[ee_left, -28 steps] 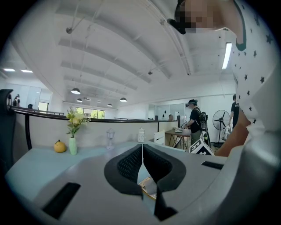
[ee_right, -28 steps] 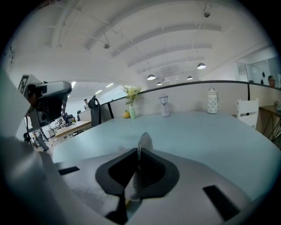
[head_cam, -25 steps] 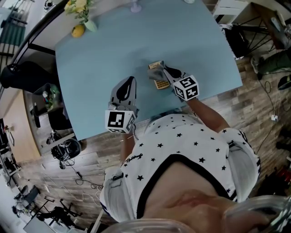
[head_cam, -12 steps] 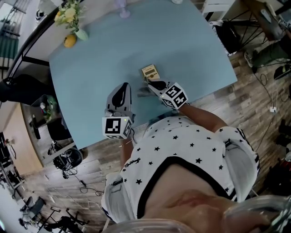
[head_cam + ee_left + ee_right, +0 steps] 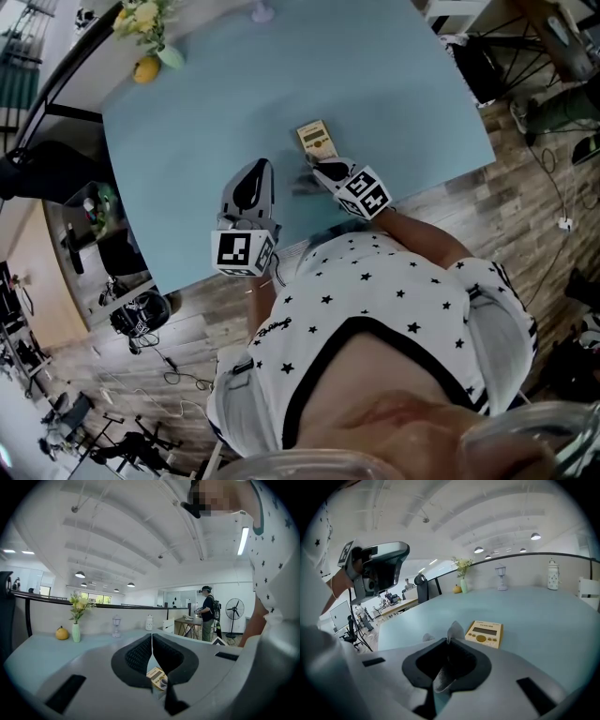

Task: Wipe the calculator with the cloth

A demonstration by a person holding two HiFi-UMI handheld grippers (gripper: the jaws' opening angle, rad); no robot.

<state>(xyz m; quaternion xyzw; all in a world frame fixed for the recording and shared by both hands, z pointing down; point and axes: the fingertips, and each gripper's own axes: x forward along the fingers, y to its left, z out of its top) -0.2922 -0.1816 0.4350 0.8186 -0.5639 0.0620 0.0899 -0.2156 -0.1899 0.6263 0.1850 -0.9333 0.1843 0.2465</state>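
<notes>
Center frame on the smooth blue table (image 5: 187,122), a flat cream rectangular calculator (image 5: 484,633), print unreadable, lies just beyond the right gripper (image 5: 446,642), which pinches a soft grey cloth (image 5: 440,677); left gripper (image 5: 152,644) jaws meet, empty.

No legible words, brands or numbers anywhere. On the marker cube (image 5: 246,251) of the left gripper (image 5: 261,167) and the marker cube (image 5: 364,192) of the right gripper (image 5: 317,171), only black-and-white square patterns, no letters. On the calculator (image 5: 484,633), above the display, a faint line of print, too small to read.
</notes>
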